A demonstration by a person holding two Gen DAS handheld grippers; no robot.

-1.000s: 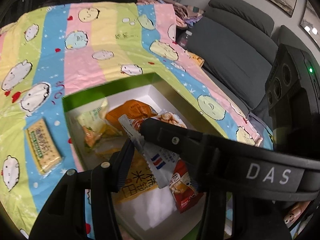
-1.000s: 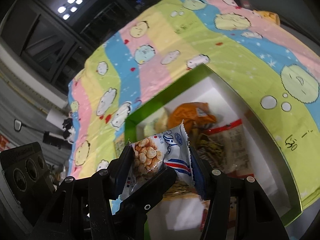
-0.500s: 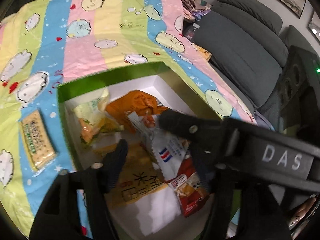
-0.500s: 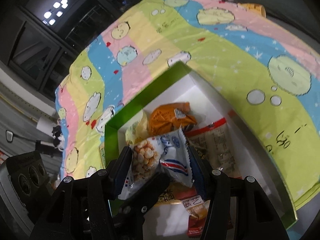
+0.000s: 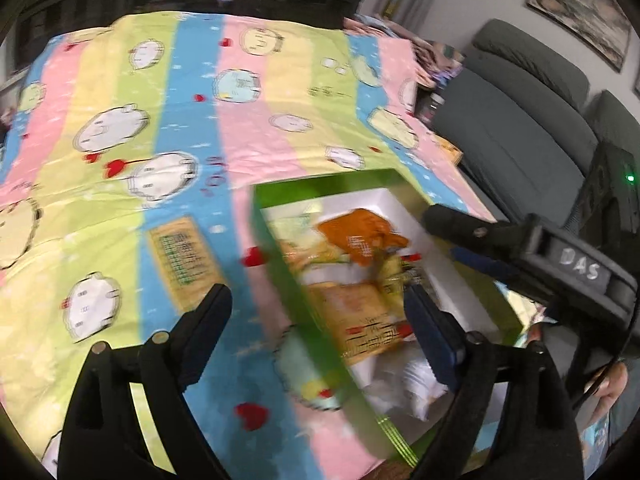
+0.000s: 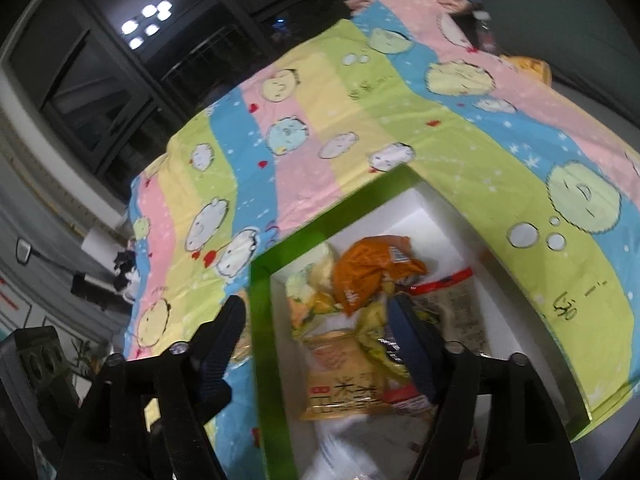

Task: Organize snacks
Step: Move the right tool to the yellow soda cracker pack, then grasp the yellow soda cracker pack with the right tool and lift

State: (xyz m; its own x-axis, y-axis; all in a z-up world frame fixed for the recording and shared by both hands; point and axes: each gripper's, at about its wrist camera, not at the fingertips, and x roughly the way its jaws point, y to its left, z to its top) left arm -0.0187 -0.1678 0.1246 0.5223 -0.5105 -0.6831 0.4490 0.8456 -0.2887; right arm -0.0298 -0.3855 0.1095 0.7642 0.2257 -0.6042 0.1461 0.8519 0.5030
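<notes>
A green box (image 5: 288,264) (image 6: 260,320) with a white inside lies on the striped cloth. It holds an orange bag (image 5: 360,228) (image 6: 368,268), a yellow pack (image 5: 360,320) (image 6: 344,392) and a red-edged clear pack (image 6: 452,300). My left gripper (image 5: 314,300) hangs over the box's left wall, jaws opening, nothing between them. A flat cracker pack (image 5: 182,256) lies on the cloth just left of it. My right gripper (image 6: 316,306) hovers over the box, jaws opening and empty. One of its fingers (image 5: 440,216) shows in the left wrist view. The left wrist view is blurred.
The cartoon-print cloth (image 5: 240,120) covers the whole table. A grey sofa (image 5: 512,128) stands to the right beyond the table edge. A small yellow item (image 6: 528,66) lies near the far right edge. A person's hand (image 5: 612,384) shows at the lower right.
Both grippers have opened and let go of the blue-and-white peanut packet, which is no longer between any fingers. The left gripper has swung left, off the box's middle toward its left wall.
</notes>
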